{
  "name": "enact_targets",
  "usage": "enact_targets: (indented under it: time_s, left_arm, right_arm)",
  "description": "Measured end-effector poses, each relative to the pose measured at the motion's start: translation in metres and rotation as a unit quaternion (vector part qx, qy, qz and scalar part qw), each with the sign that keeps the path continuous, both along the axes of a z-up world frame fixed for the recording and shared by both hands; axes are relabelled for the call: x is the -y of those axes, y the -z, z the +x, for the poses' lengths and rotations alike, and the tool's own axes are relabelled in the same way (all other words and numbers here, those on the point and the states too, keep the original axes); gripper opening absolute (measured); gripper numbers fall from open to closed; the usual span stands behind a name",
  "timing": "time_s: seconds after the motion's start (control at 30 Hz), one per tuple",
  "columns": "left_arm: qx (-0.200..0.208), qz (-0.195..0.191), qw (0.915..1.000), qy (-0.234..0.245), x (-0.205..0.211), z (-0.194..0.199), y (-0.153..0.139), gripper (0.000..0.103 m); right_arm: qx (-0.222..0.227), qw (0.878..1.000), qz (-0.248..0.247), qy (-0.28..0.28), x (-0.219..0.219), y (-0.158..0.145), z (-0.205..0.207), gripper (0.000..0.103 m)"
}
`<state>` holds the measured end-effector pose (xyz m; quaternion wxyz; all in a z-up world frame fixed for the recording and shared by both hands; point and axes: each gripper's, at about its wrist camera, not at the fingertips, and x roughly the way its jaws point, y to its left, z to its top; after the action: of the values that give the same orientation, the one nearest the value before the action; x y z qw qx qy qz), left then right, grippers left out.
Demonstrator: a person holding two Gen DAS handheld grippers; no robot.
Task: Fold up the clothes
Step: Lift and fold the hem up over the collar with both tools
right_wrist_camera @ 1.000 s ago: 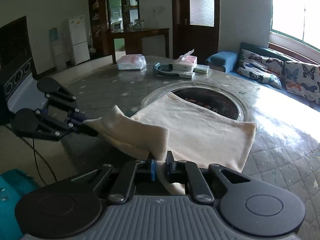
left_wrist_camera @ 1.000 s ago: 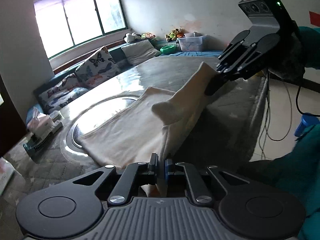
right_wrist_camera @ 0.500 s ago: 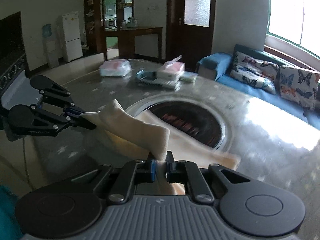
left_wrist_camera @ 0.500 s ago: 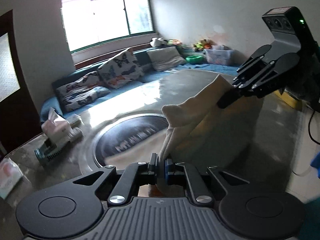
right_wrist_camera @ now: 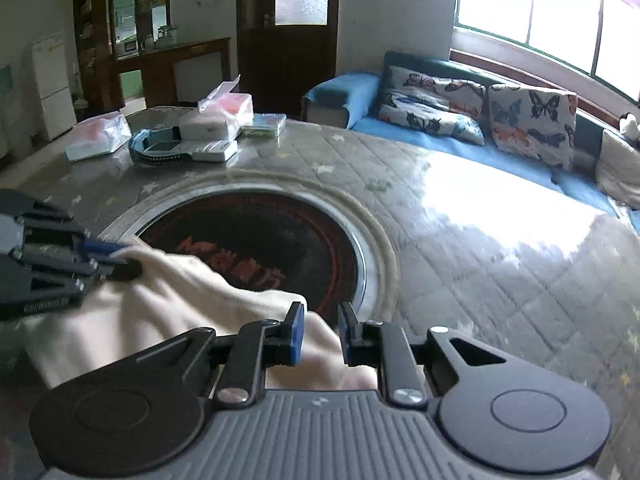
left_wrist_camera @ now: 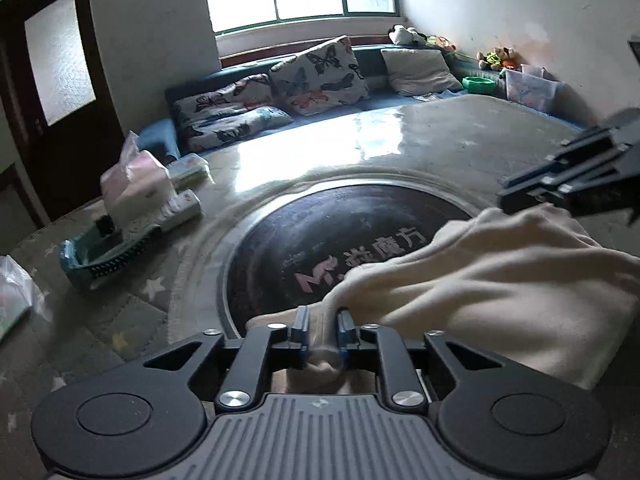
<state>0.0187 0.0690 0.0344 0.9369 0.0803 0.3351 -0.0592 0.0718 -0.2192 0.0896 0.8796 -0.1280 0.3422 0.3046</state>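
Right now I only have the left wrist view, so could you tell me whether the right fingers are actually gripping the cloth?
Observer: Not firmly, it seems. In the right wrist view the right gripper has its fingers parted; the cream cloth lies between them but leaves a dark gap beside one finger.
Operator: Thank you. And where does my left gripper hold the cloth, seen from that side?
Observer: The left gripper pinches a corner of the cloth right at the metal rim of the dark round inset in the table.
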Motion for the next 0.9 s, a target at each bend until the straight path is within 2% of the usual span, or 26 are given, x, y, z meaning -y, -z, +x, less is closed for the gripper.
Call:
enact_targets:
  time_s: [0.2,0.33,0.47,0.67,0.8,0.9]
  left_arm:
    - [0.005,-0.019,0.9997,-0.017,-0.005,-0.001,-0.009,0.020]
    - [0.008,-0.028,0.9993,-0.024,-0.005,-0.003,-0.014,0.020]
    - [-0.002,-0.045,0.9990,-0.003,0.000,-0.001,-0.015,0.020]
    - [-0.030,-0.057,0.9979,-0.008,0.006,0.022,-0.001,0.020]
    - [-0.048,-0.065,0.9964,-0.026,0.005,0.037,0.010,0.023]
    - [-0.047,-0.070,0.9959,-0.032,0.003,0.038,0.011,0.022]
  right_arm:
    - [-0.016,1.000,-0.002,-0.016,0.013,0.000,-0.017,0.017]
    - [-0.037,0.999,-0.010,0.022,0.014,0.010,-0.005,0.017]
    - [-0.027,0.999,0.019,0.034,0.016,0.000,-0.003,0.017]
    - [-0.044,0.998,0.038,-0.003,-0.010,0.003,-0.001,0.017]
    - [-0.062,0.998,0.028,0.001,-0.025,0.019,0.008,0.017]
    - [-0.056,0.998,0.023,0.005,-0.027,0.020,0.010,0.017]
